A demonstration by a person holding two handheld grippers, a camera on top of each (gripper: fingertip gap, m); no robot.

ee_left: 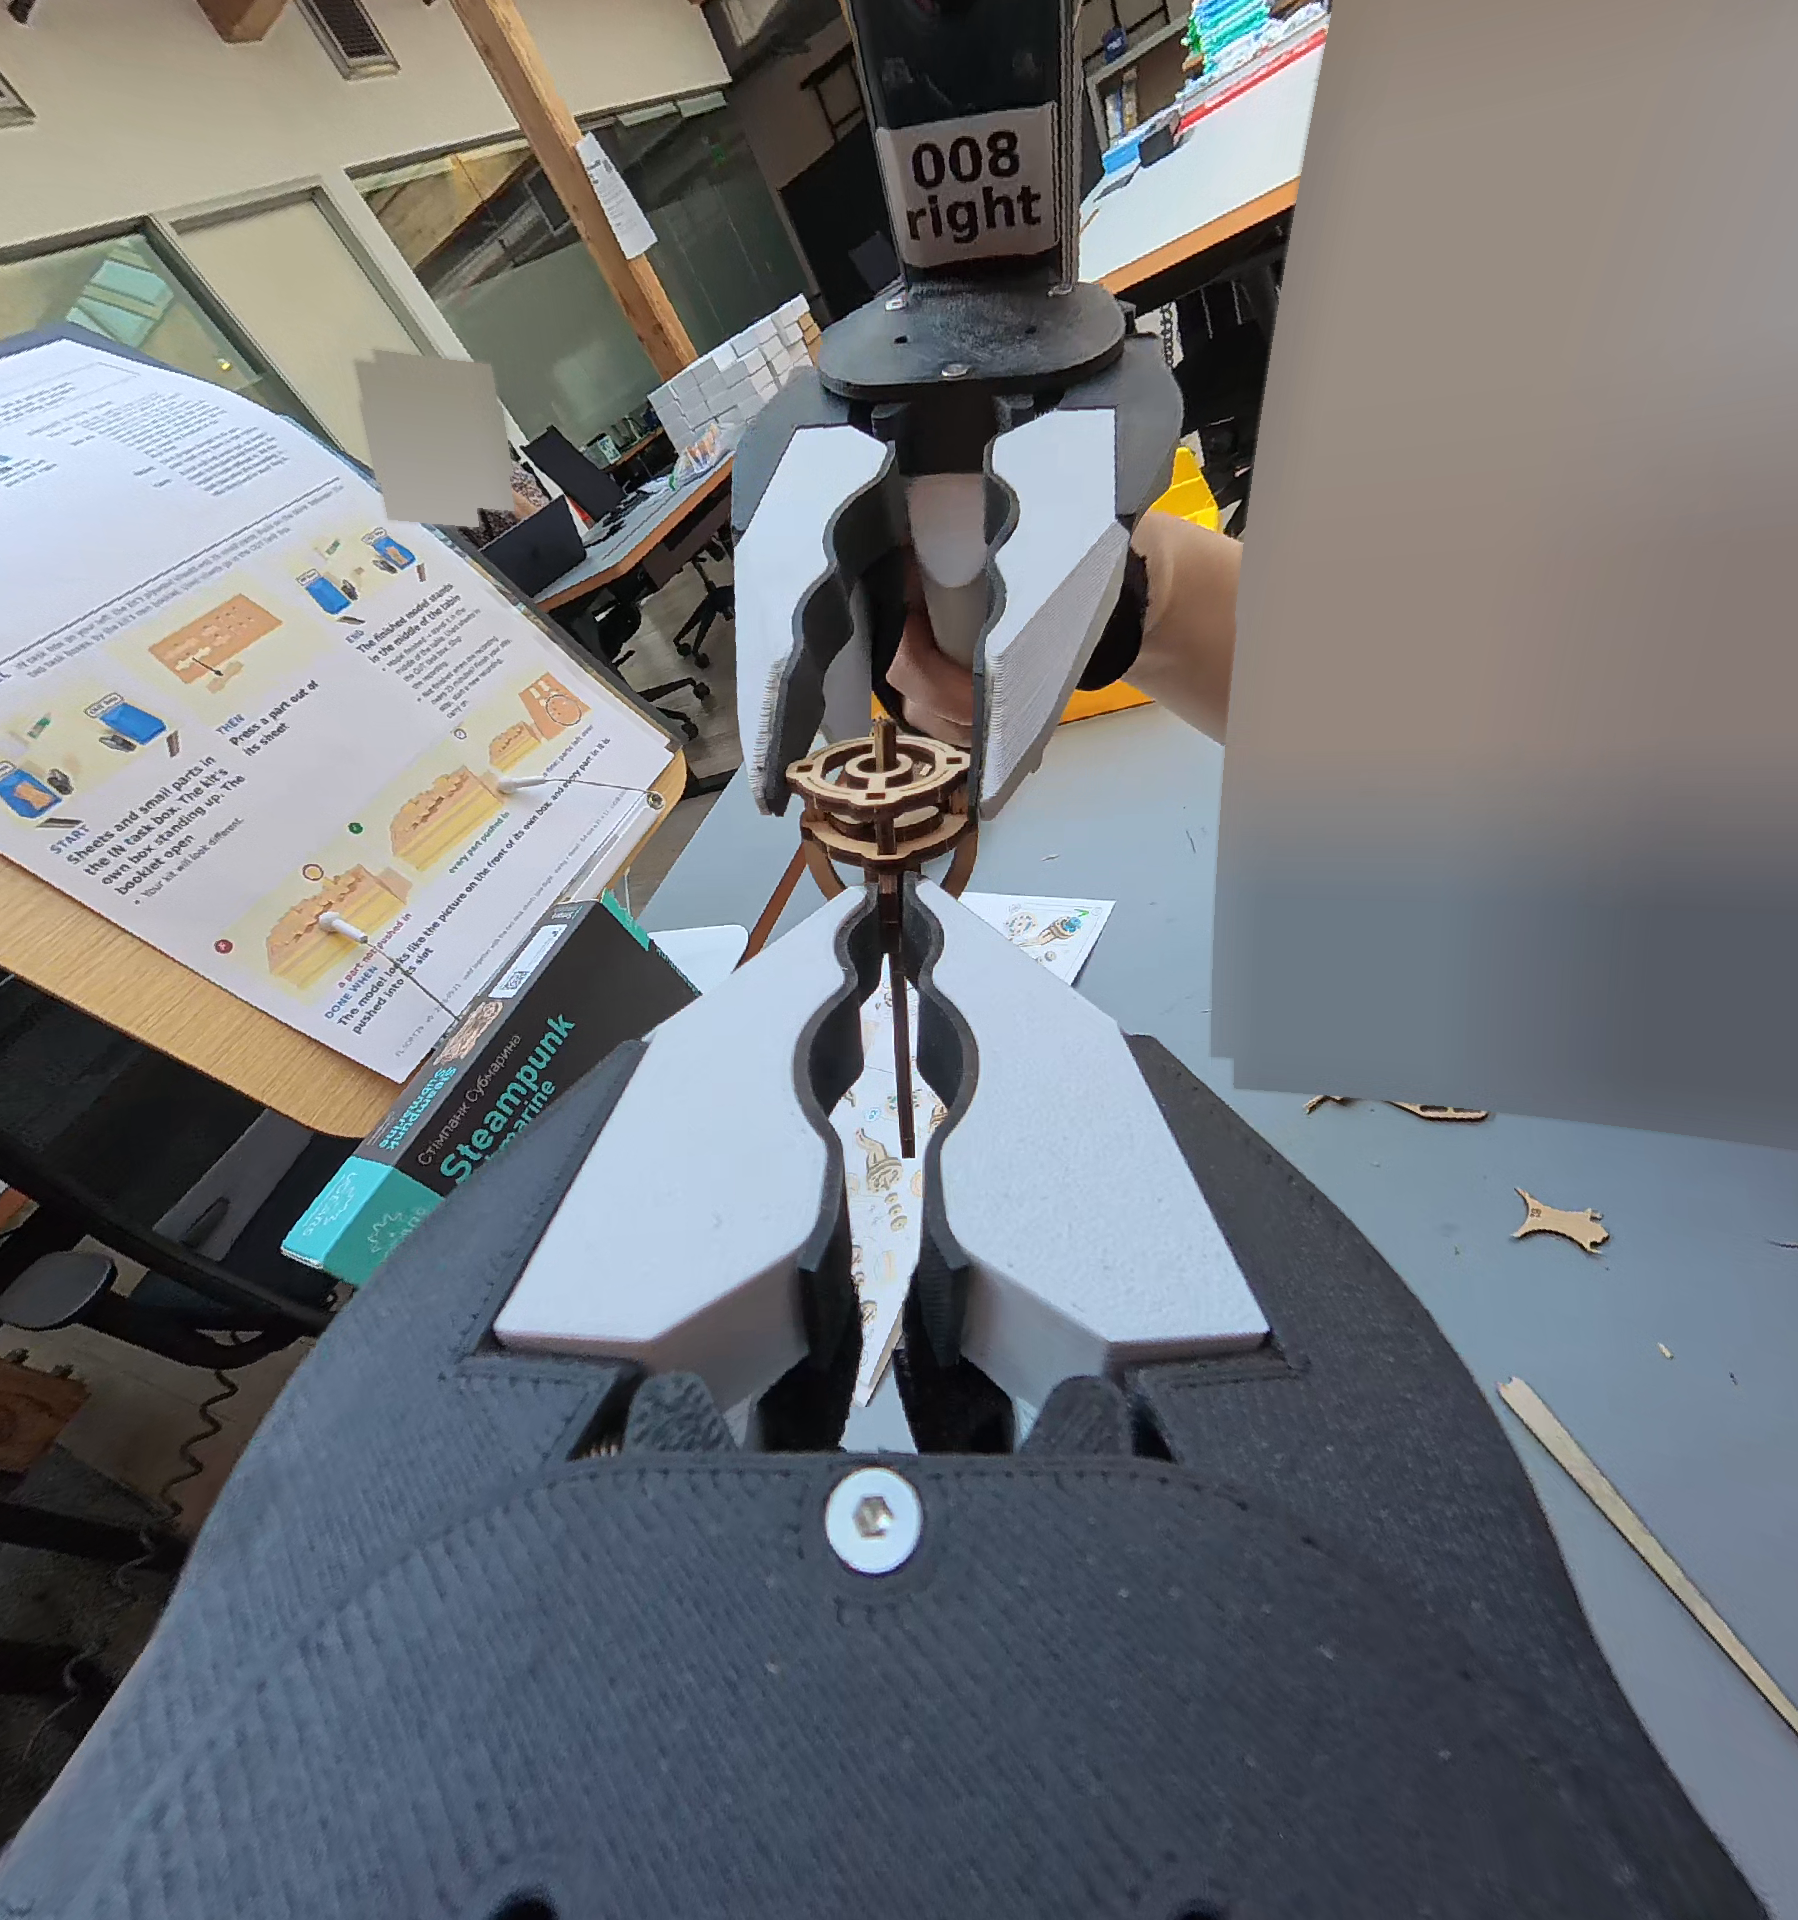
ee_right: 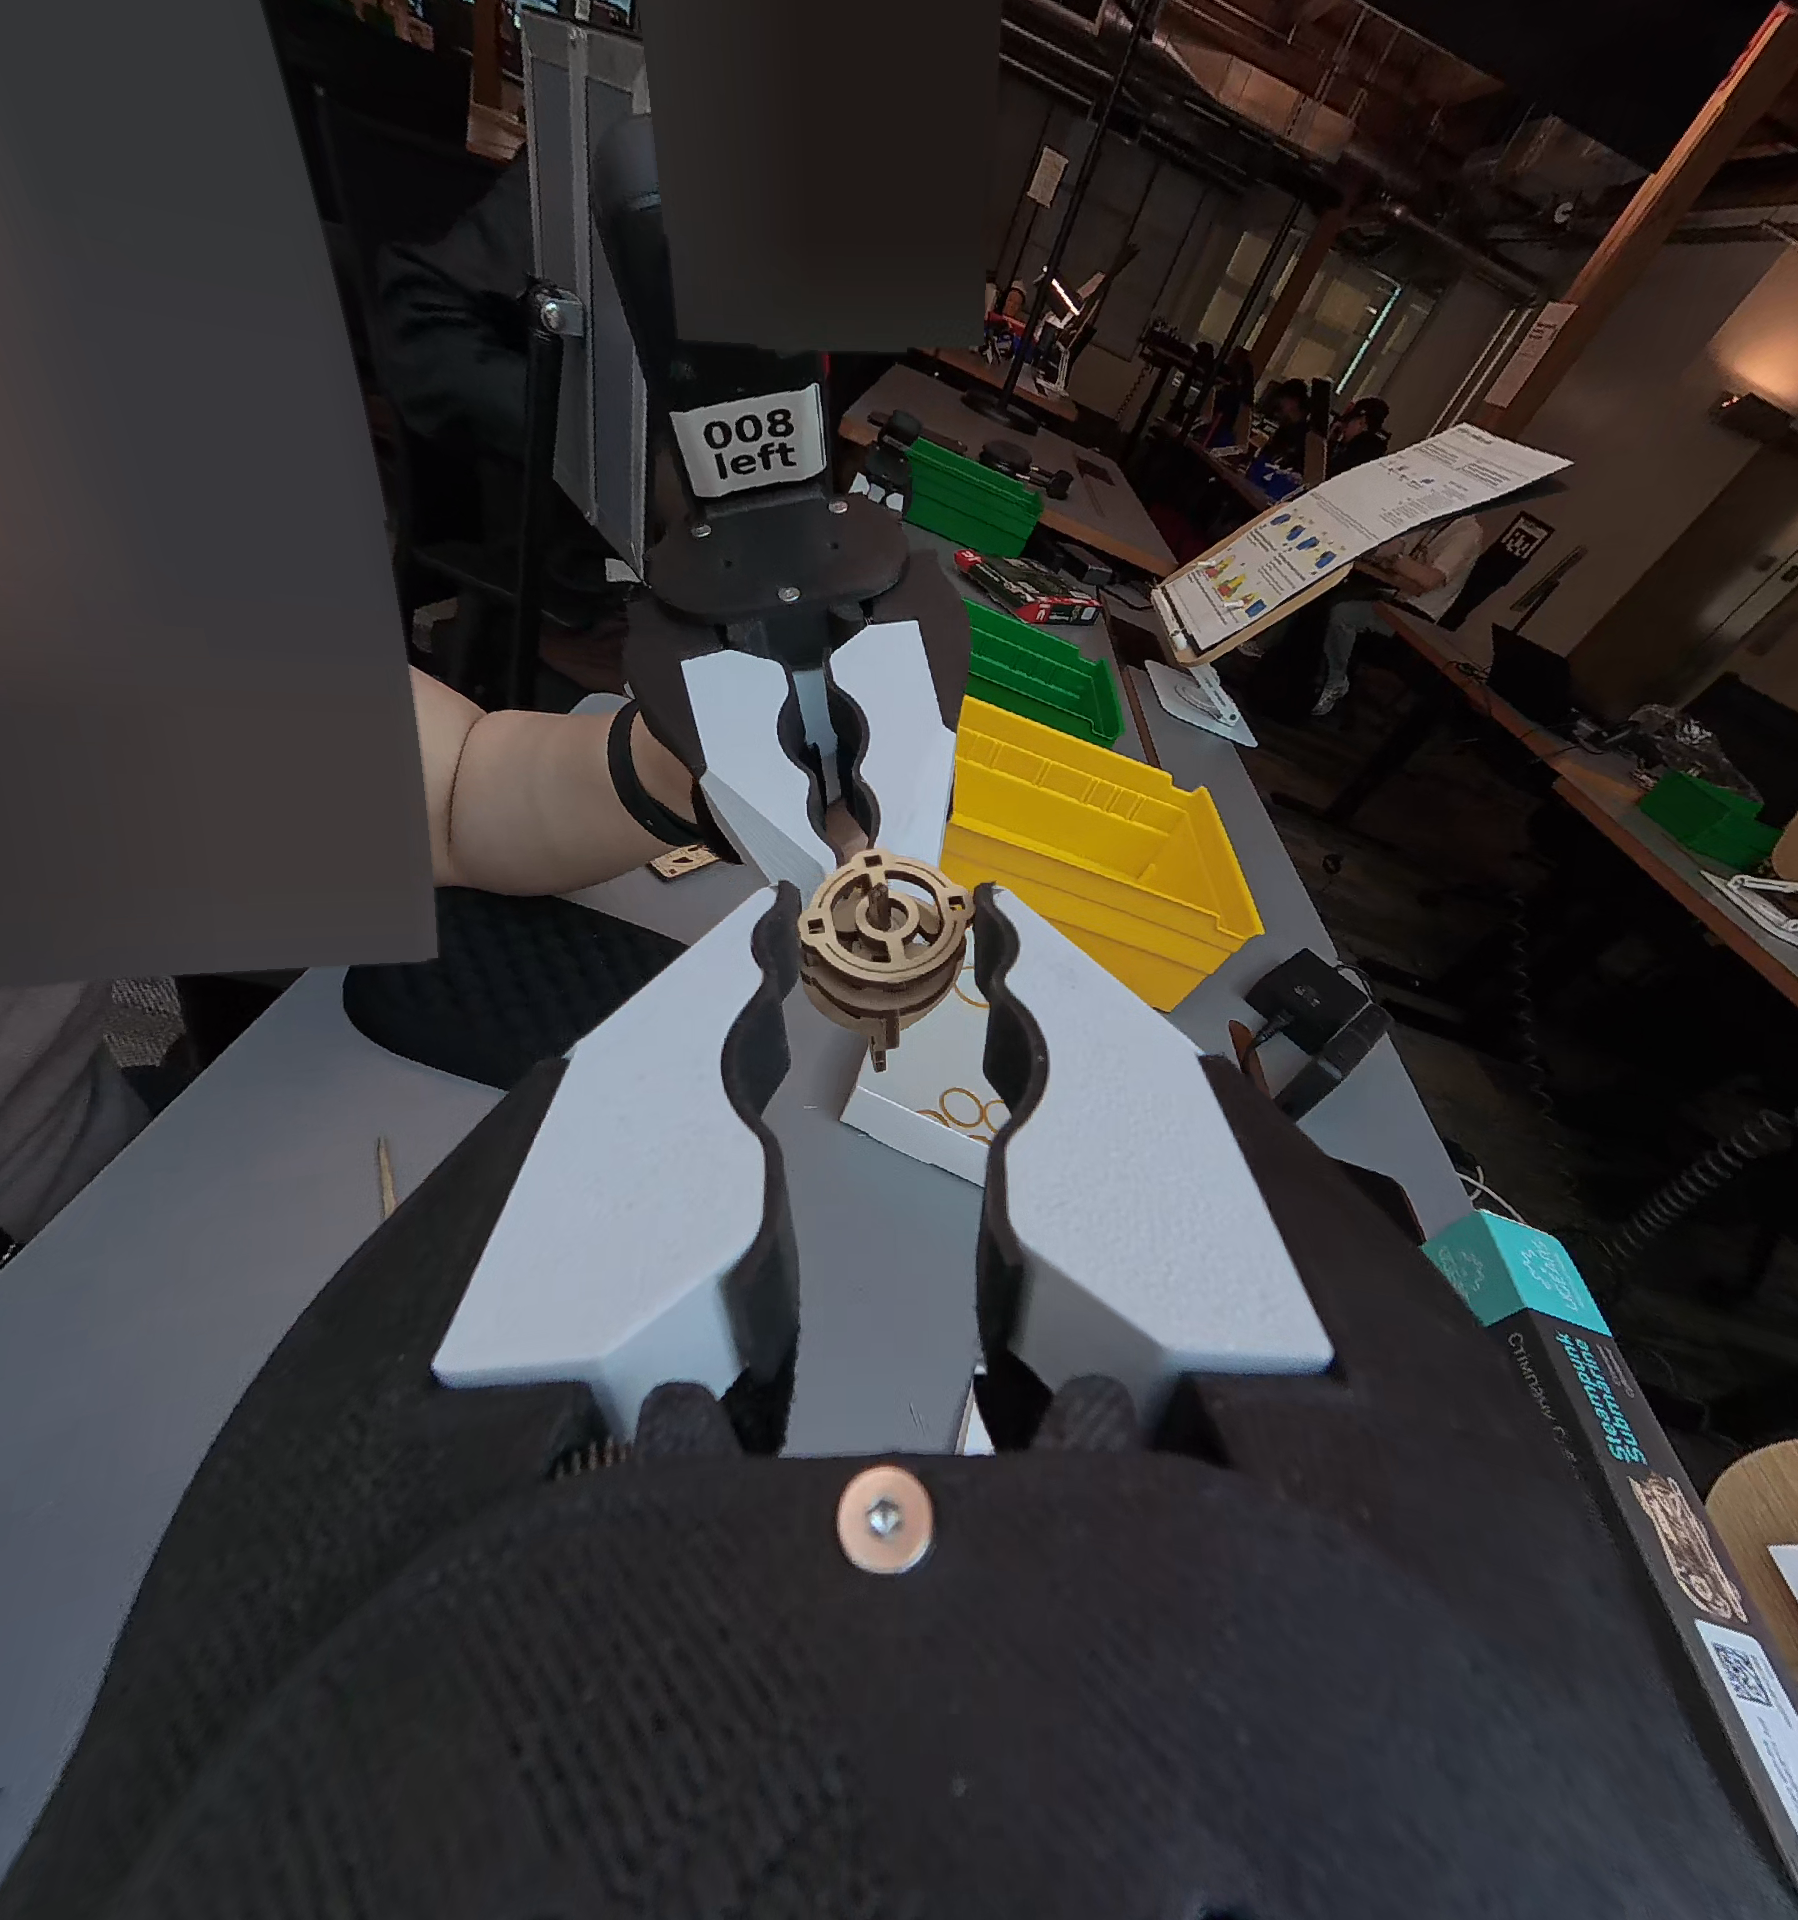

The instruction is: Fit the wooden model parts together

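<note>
At the frame centre, the left claw [ee_left: 890,894] is clamped on the thin wooden axle [ee_left: 903,1039]. The right claw [ee_right: 879,925] grips the round wooden assembly [ee_right: 882,951] above the worktop [ee_right: 199,1195]. Push straight along the axle, without twisting.

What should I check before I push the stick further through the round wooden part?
1. Left hand-held gripper shut on the stick: ok.
2. Right hand-held gripper clamping the round wooden part by its rim: ok.
3. Stick through the part's centre hole, tip showing on the far side: ok.
4. Stick seated to full depth: cannot tell.
5. Part's stacked layers pressed tight together: cannot tell.
</note>
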